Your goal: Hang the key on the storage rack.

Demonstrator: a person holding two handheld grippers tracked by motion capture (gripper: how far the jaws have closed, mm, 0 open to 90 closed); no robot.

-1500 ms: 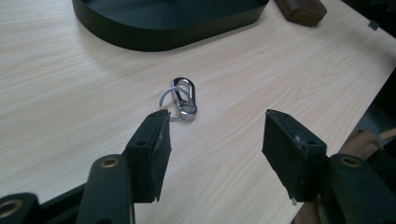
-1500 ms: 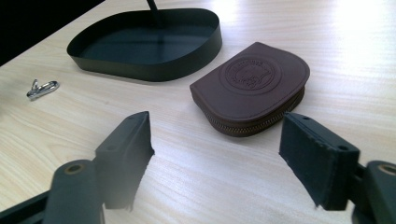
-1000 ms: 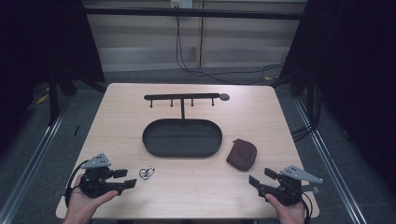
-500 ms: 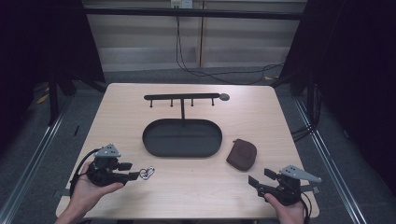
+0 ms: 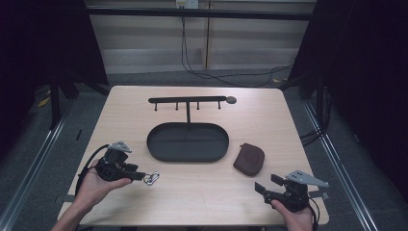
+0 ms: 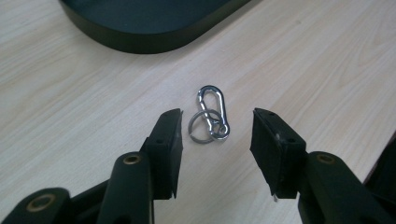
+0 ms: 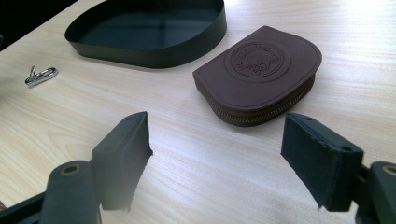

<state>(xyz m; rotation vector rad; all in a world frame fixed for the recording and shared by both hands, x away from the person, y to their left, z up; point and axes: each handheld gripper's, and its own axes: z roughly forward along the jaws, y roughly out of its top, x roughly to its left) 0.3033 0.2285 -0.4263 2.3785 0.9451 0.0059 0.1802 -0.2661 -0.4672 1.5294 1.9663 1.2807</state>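
A silver carabiner with a key ring (image 6: pixel 211 119) lies flat on the wooden table (image 5: pixel 202 192), left of centre (image 5: pixel 152 179). My left gripper (image 6: pixel 217 135) is just short of it, one jaw on either side. The jaws have just been closing, but the pads are clear of the metal, so the gripper is open. In the high view the left gripper (image 5: pixel 140 176) points right at the clip. My right gripper (image 7: pixel 217 144) stands open and empty near the front right edge (image 5: pixel 262 187), facing a brown zipped leather pouch (image 7: pixel 261 70) that rests on the table (image 5: pixel 249 159).
A black oval tray (image 5: pixel 187 144) sits mid-table with nothing in it, and its wall shows in both gripper views (image 6: pixel 140 37) (image 7: pixel 154 56). Behind it stands a black hook rack (image 5: pixel 187 101). Cables trail on the floor beyond the table.
My left hand has moved up and to the right until its jaws flank the carabiner, and the jaws have narrowed. The right gripper and the pouch have stayed put.
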